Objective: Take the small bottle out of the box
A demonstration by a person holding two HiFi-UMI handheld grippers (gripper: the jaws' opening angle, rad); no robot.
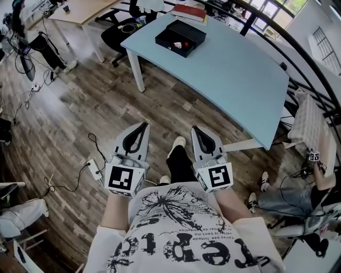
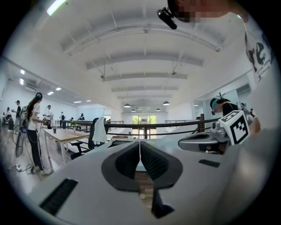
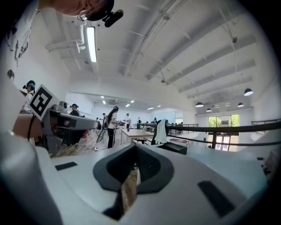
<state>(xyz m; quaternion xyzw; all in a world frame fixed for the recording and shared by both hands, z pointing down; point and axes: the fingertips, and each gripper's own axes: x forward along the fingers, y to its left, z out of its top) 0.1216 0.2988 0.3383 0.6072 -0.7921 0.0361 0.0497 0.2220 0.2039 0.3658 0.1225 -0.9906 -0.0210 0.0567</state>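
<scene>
An open black box (image 1: 180, 37) lies on the far part of the light blue table (image 1: 234, 80), well ahead of both grippers. Inside it a small white and red item (image 1: 179, 47) shows, too small to tell as the bottle. I hold my left gripper (image 1: 143, 126) and right gripper (image 1: 195, 130) close to my body over the wooden floor, side by side and pointing toward the table. Both are shut with nothing between the jaws. In the right gripper view the box (image 3: 176, 148) sits beyond the shut right gripper (image 3: 136, 147). The left gripper (image 2: 140, 143) likewise shows its jaws meeting.
A red book (image 1: 189, 11) lies behind the box. A black office chair (image 1: 114, 32) and a wooden desk (image 1: 80, 10) stand at the table's far left. A power strip (image 1: 95, 169) with cables lies on the floor by my left. A seated person (image 1: 287, 200) is at the right.
</scene>
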